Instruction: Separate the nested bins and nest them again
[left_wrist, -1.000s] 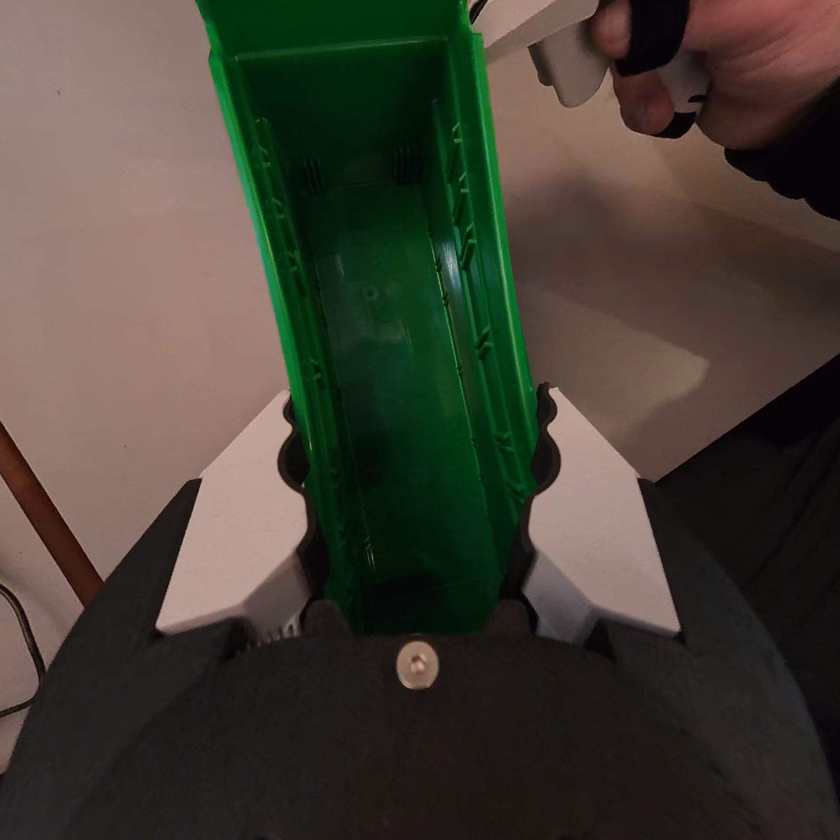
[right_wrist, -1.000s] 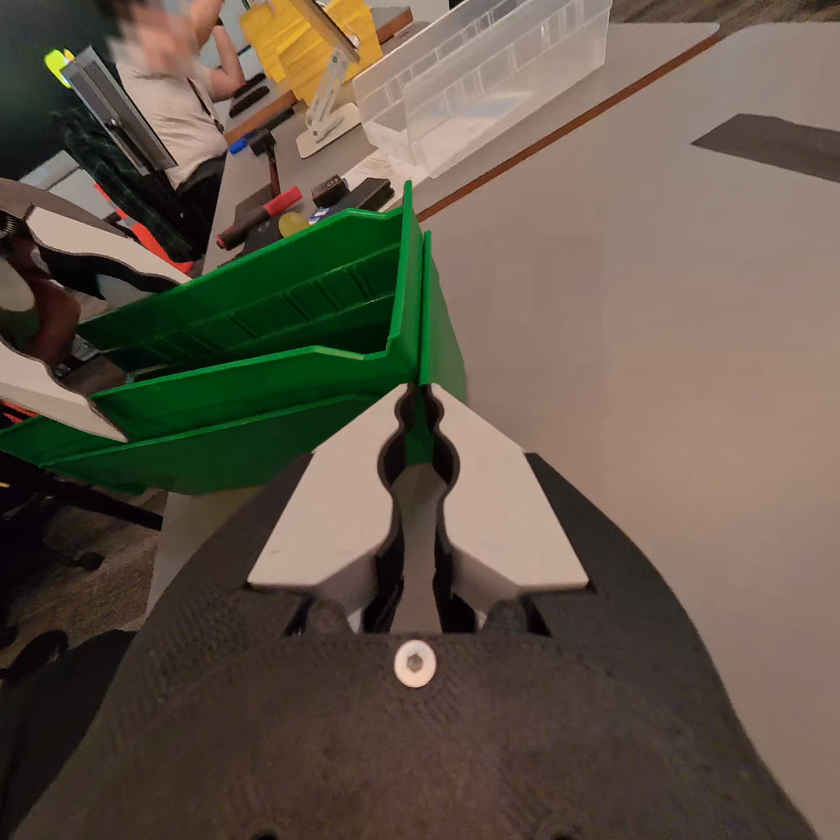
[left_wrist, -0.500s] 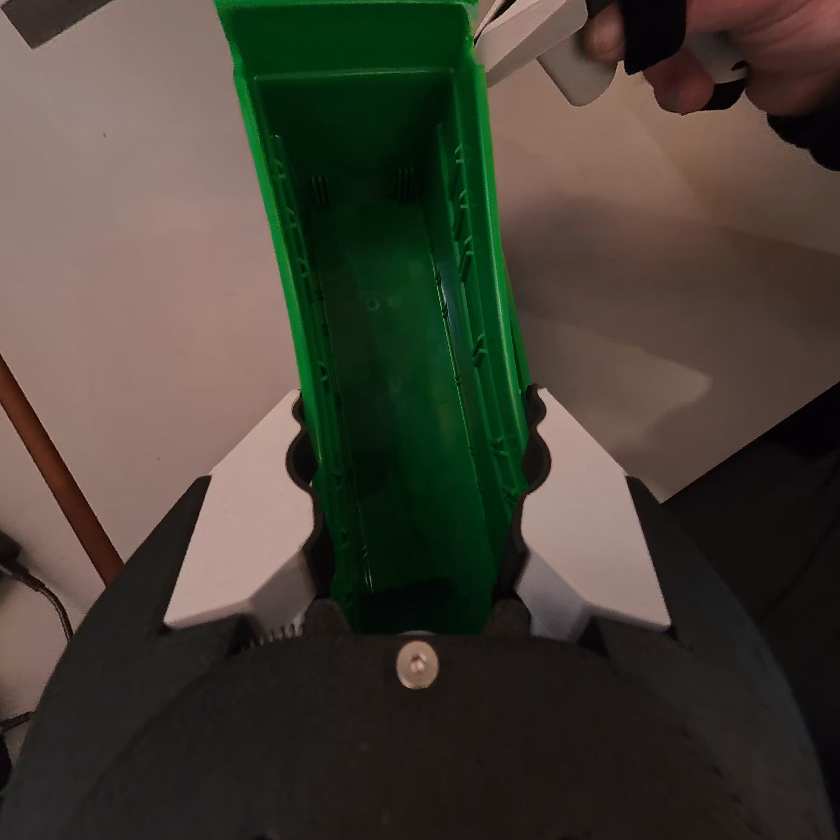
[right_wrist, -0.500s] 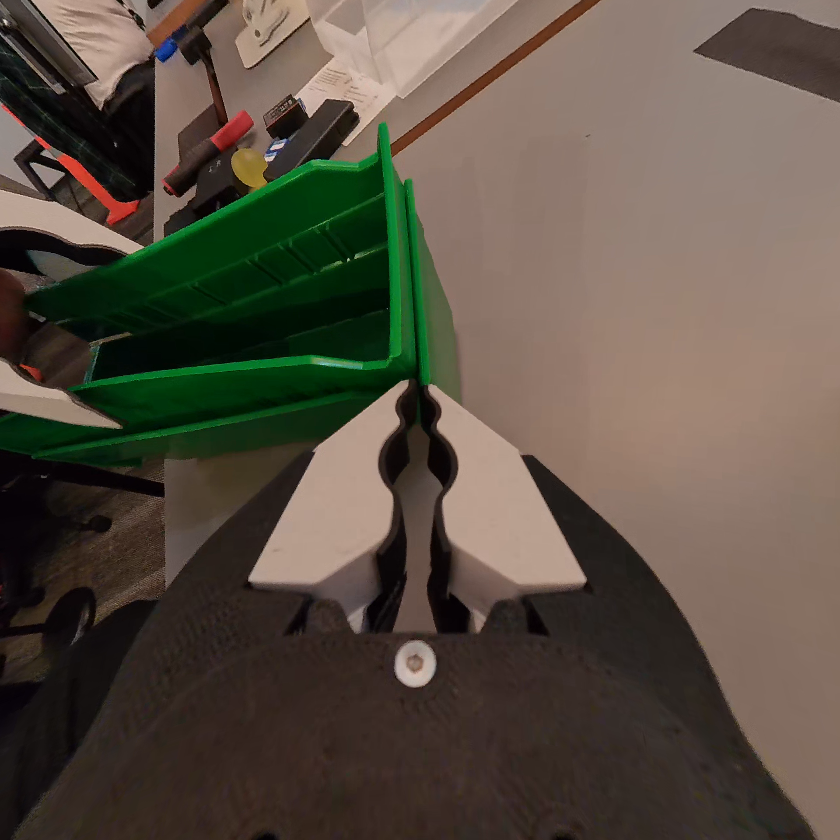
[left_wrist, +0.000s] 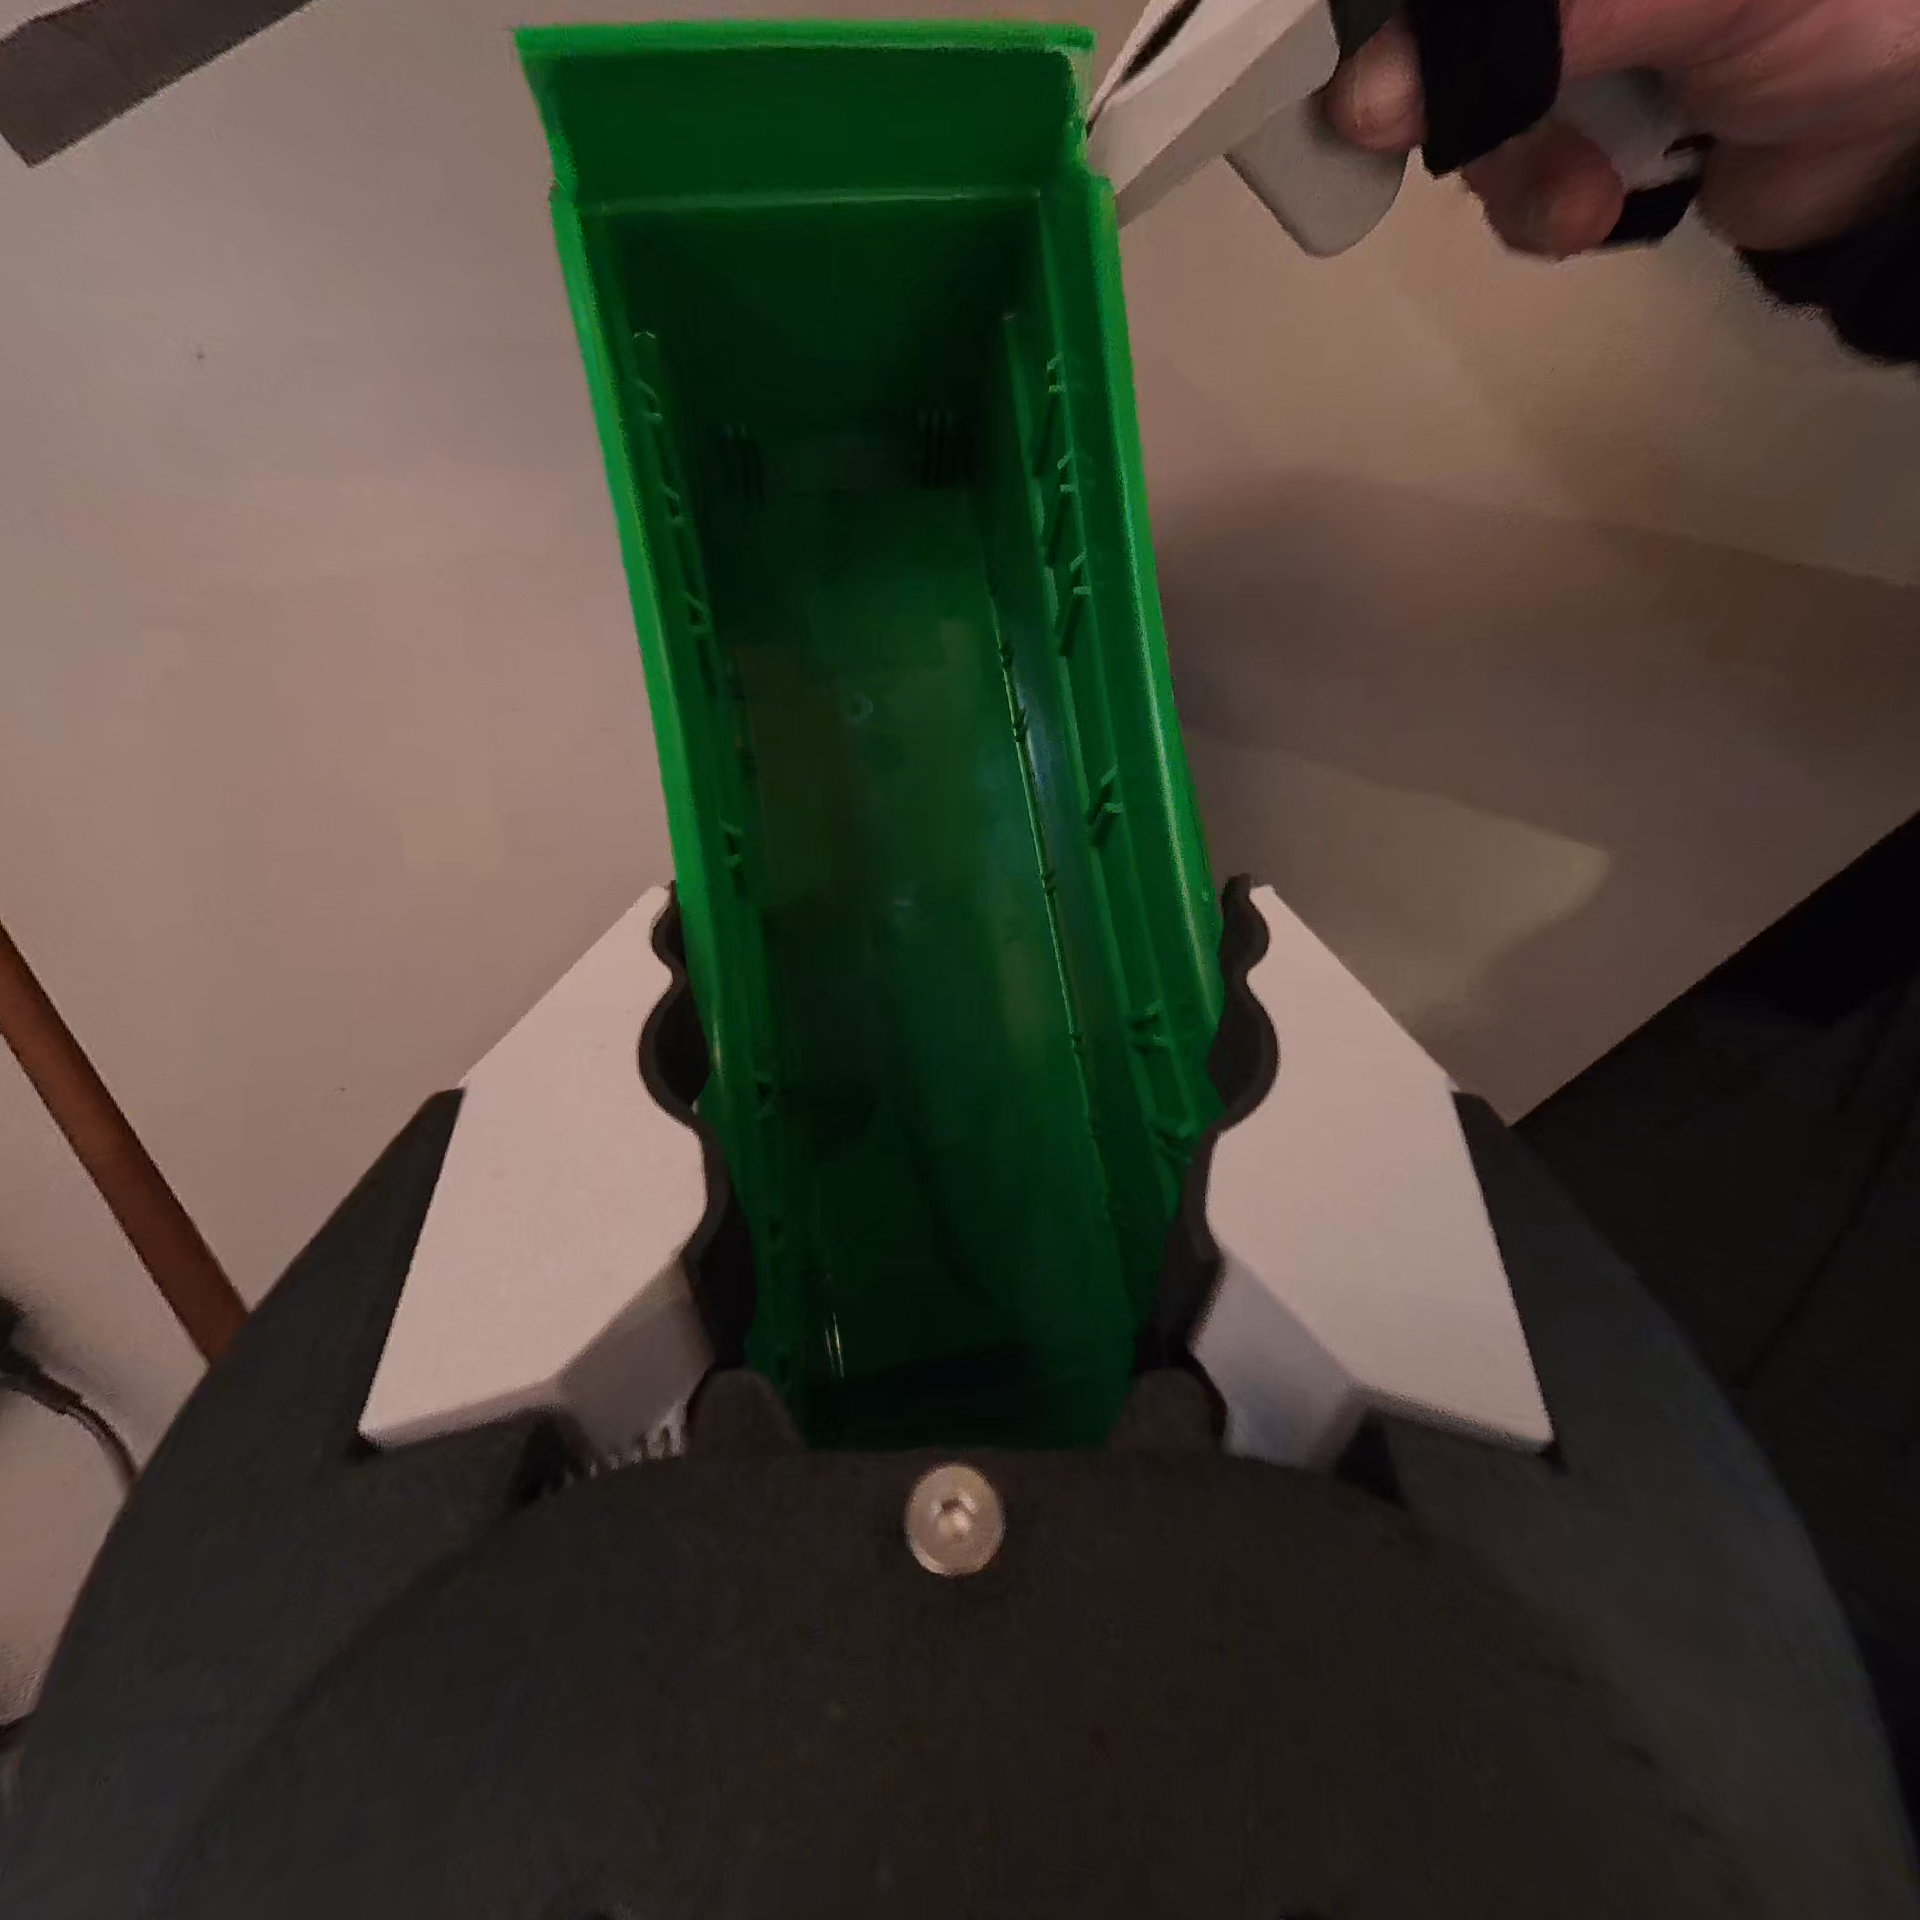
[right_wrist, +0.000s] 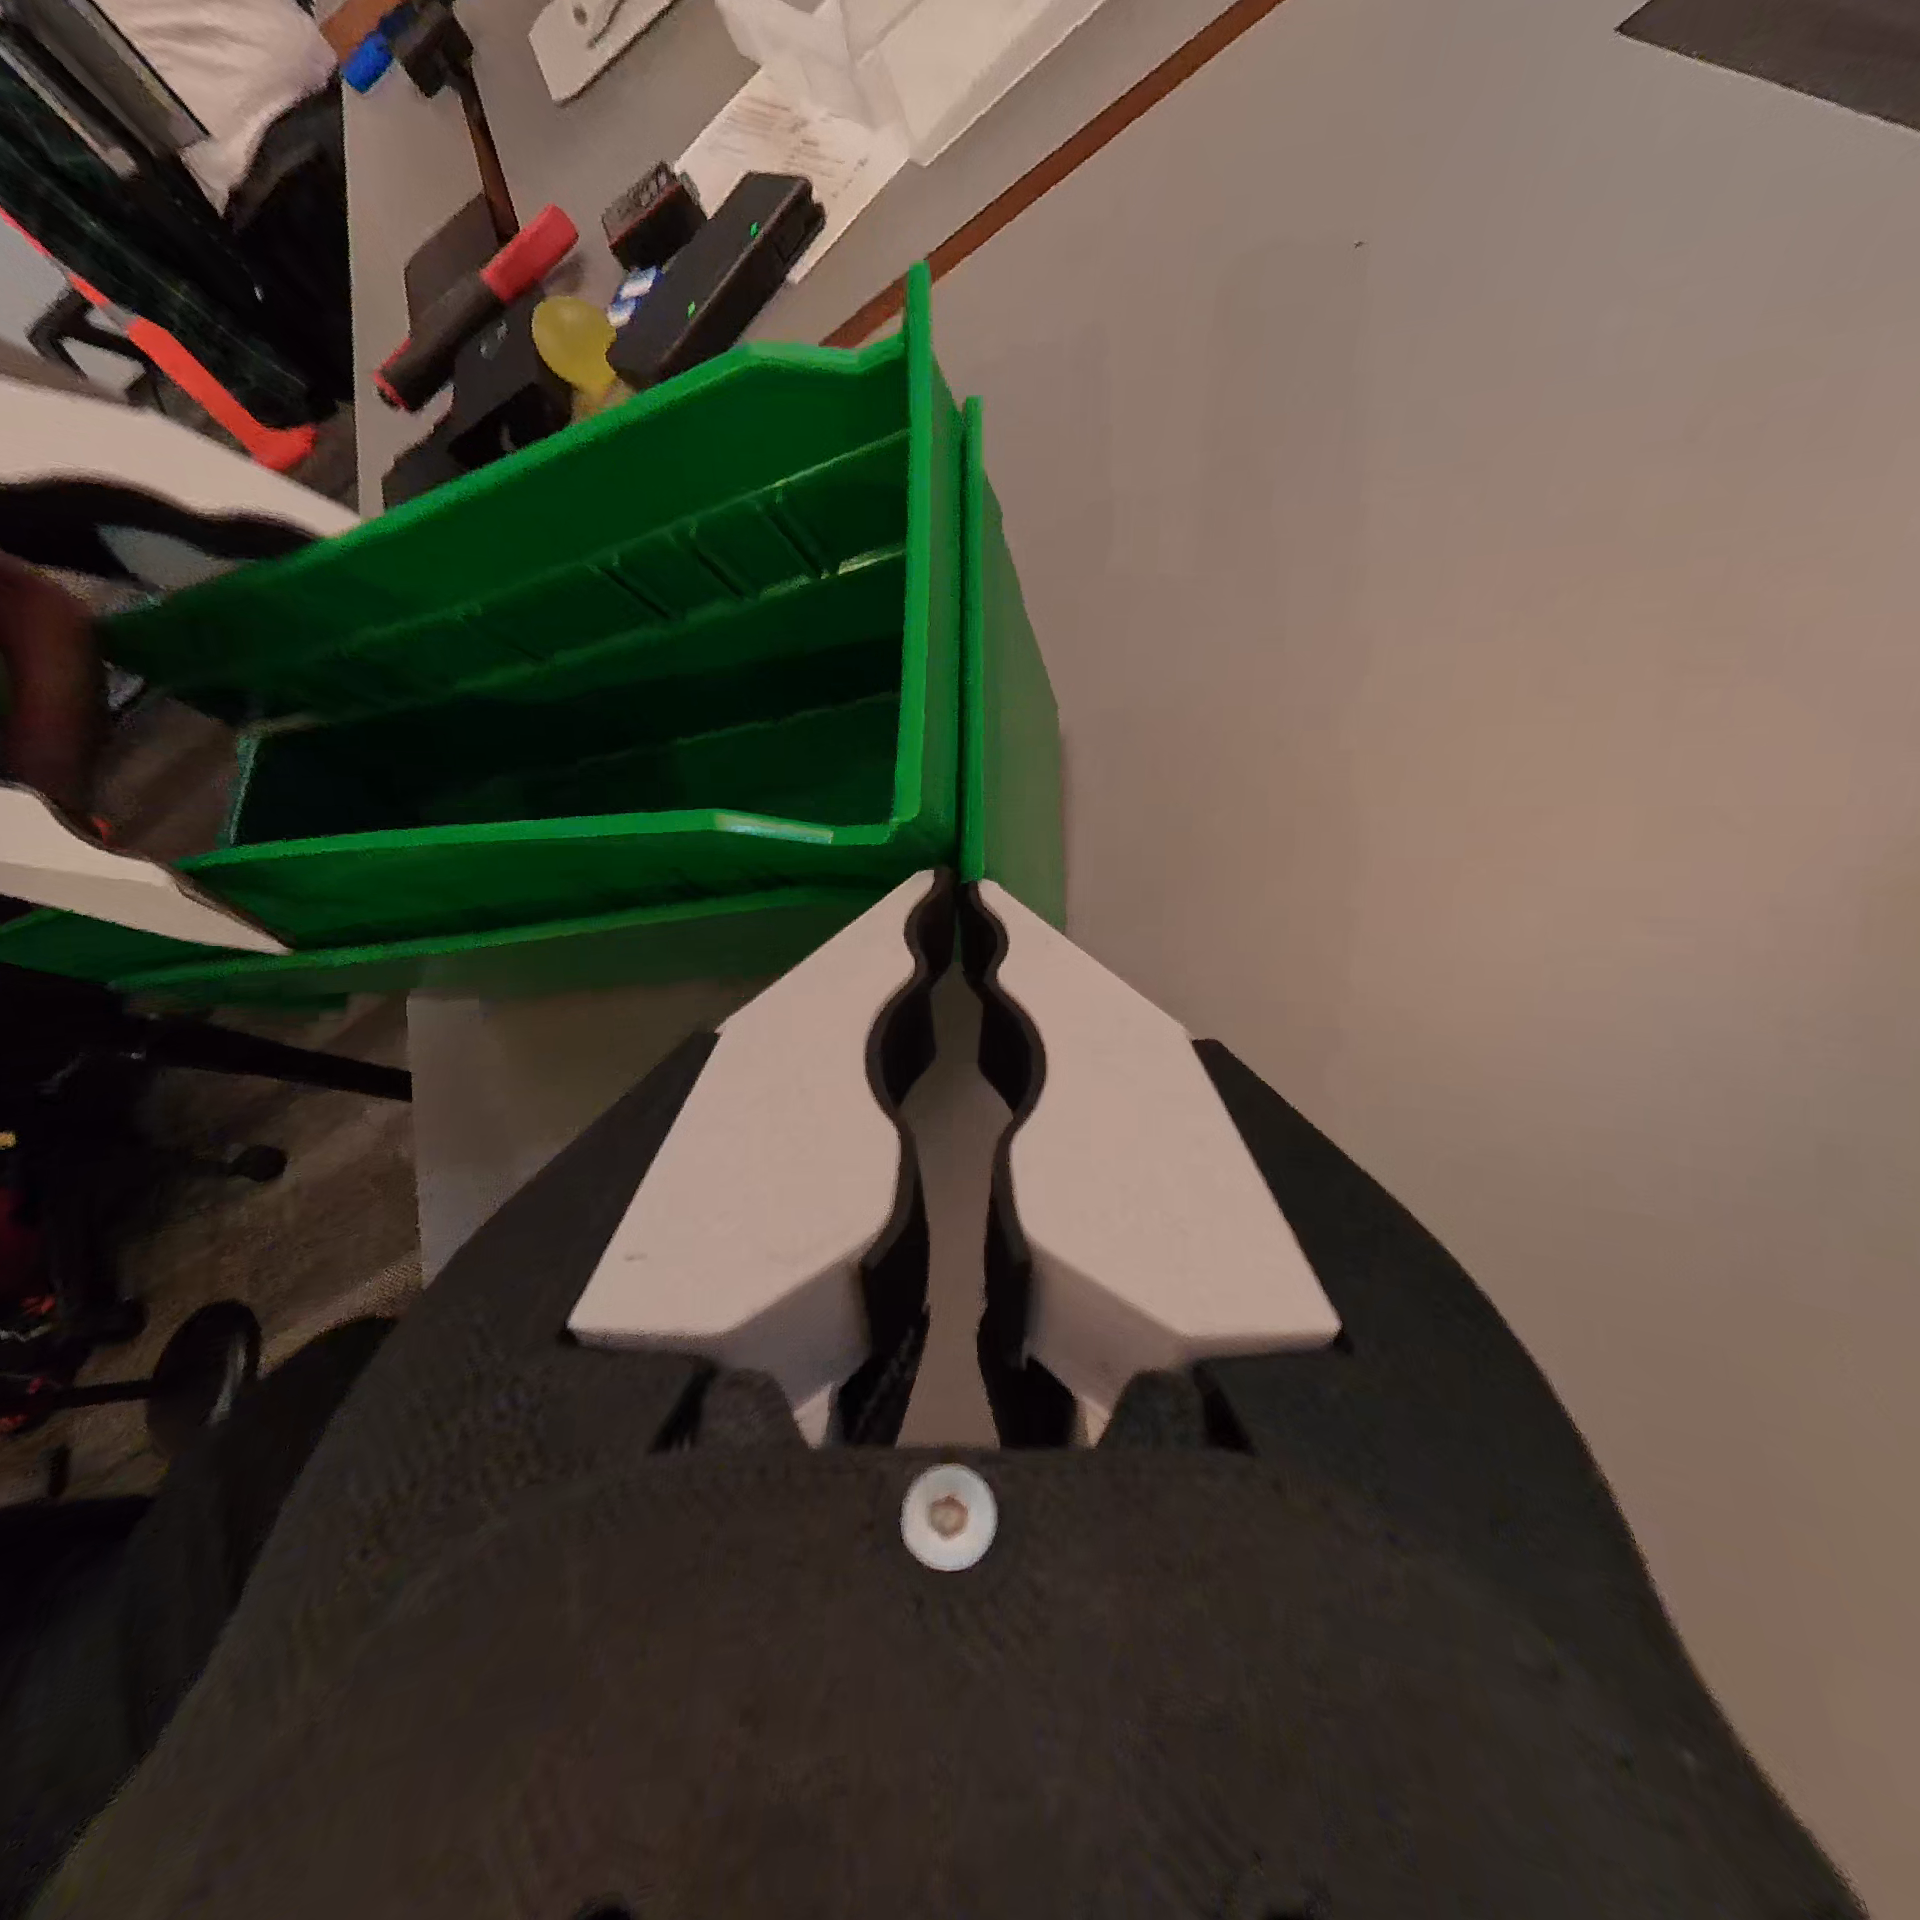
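The left gripper (left_wrist: 951, 1049) has its jaws clamped across the width of the near end of the 2 green bins (left_wrist: 883, 727), which are held in the air above the pale table (right_wrist: 1507, 831), 1 sitting inside the other. The right gripper (right_wrist: 958, 883) has its jaws almost together, and only their tips pinch the edge of the outer bin's far end wall. That thin pinch is the weak point, I think: a pull could slide the tips off, or the bins could stay jammed and twist in the left grip.

Grey table (right_wrist: 1455, 727), yellow ball (right_wrist: 569, 338), red-capped marker (right_wrist: 488, 291)
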